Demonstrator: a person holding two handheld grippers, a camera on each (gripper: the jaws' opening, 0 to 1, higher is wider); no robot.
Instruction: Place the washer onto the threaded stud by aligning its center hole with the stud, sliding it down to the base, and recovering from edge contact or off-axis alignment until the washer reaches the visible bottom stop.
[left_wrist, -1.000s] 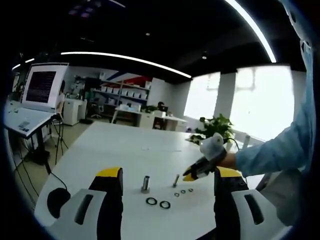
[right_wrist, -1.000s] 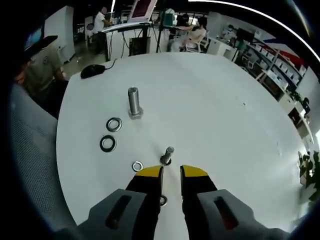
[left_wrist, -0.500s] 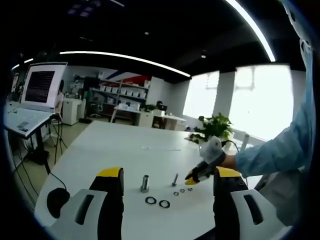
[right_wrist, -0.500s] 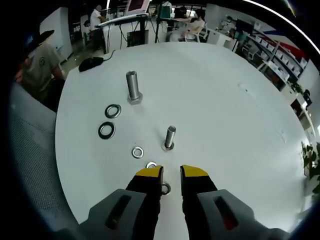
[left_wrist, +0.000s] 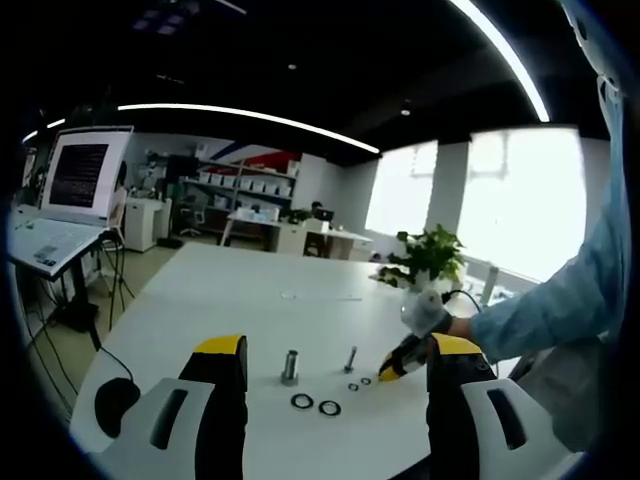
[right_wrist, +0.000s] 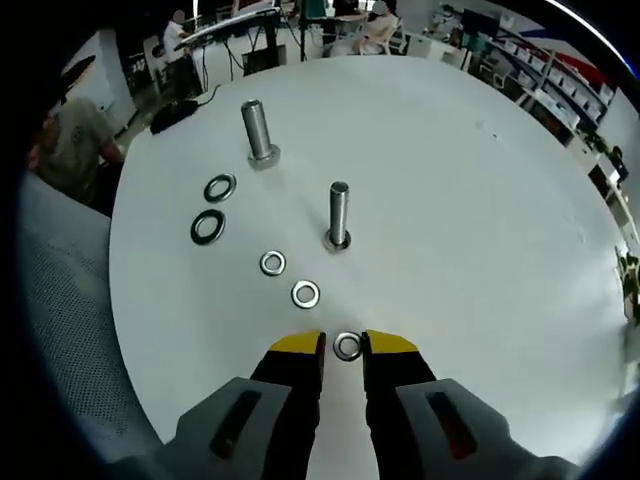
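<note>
A white table (right_wrist: 480, 200) carries a thick stud (right_wrist: 256, 128), a thin stud (right_wrist: 339, 212), two dark rings (right_wrist: 208, 227) and three small washers. Left gripper (left_wrist: 330, 350) hangs above the near edge, jaws wide and empty. Right gripper (right_wrist: 345, 345) points at the table, its narrow gap straddling the nearest washer (right_wrist: 347, 346), which seems to lie flat, though contact is unclear. The other washers (right_wrist: 305, 294) lie between it and the rings.
</note>
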